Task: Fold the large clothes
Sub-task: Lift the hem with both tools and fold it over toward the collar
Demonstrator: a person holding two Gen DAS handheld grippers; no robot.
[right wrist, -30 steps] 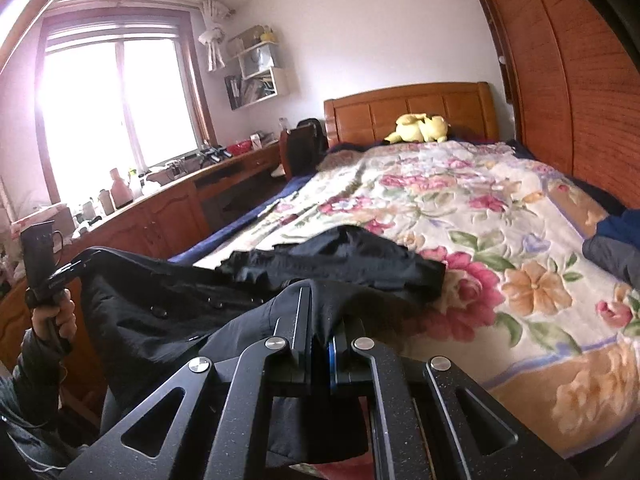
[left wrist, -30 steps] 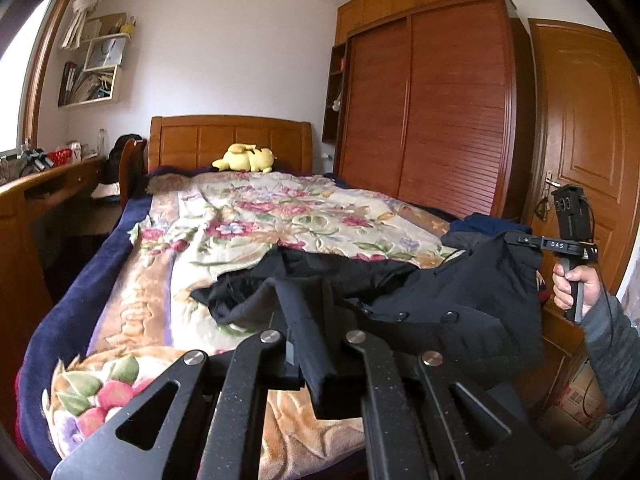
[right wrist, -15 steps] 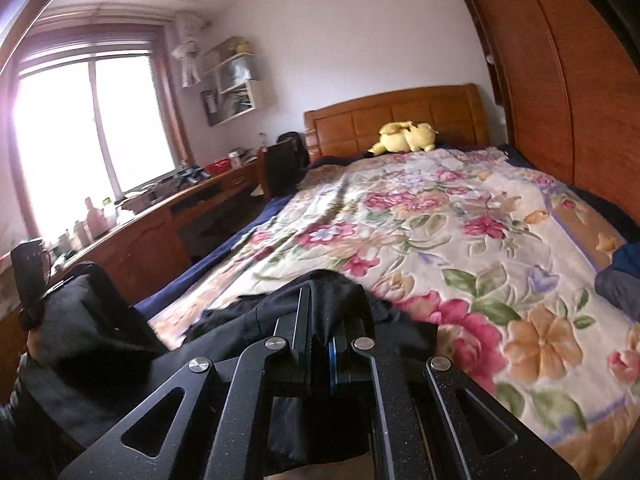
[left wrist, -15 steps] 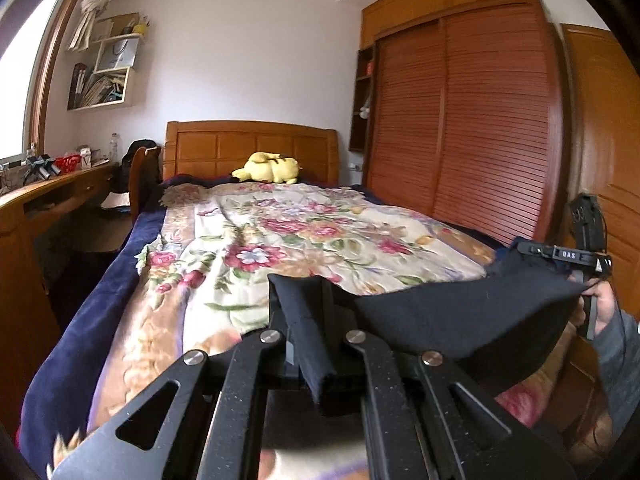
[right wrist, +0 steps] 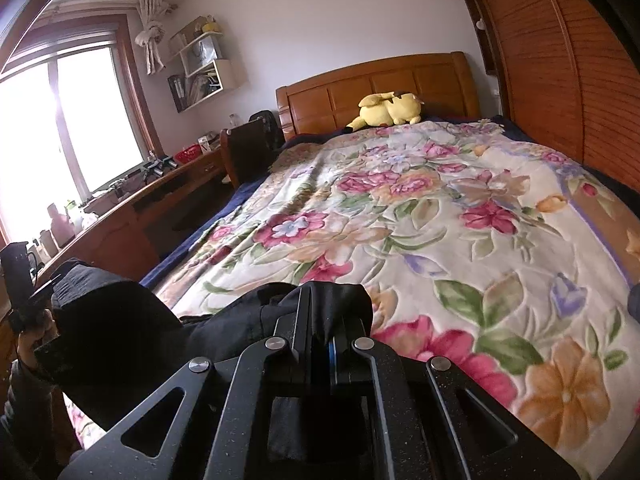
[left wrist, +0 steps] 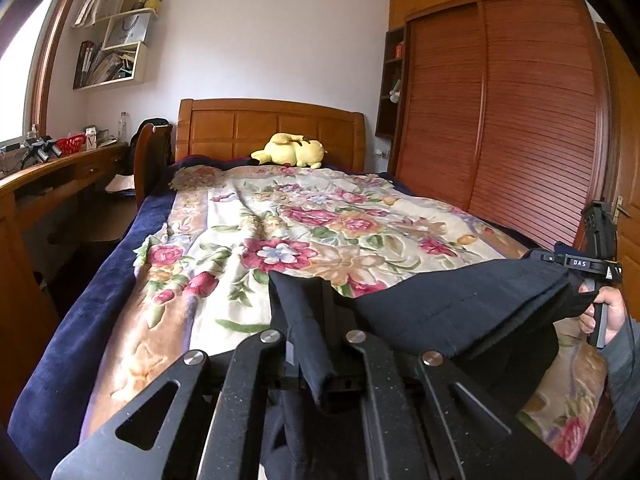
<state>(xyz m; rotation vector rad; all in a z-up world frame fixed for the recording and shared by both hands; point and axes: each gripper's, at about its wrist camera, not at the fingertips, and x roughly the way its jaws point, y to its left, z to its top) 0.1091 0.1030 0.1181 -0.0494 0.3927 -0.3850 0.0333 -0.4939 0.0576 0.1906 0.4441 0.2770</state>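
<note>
A large black garment hangs stretched between my two grippers above the foot of the bed. My left gripper is shut on one end of it. My right gripper is shut on the other end, where the cloth bunches over its fingers. The right gripper also shows at the right edge of the left wrist view, and the left gripper shows at the left edge of the right wrist view. The garment's lower part hangs below the views.
A floral blanket covers the bed. A yellow plush toy lies by the wooden headboard. A wooden desk and chair stand on the left, a slatted wardrobe on the right.
Both grippers have lifted the black garment off the blanket and pulled it back toward the foot of the bed. It now hangs taut between them instead of lying spread on the bed.
</note>
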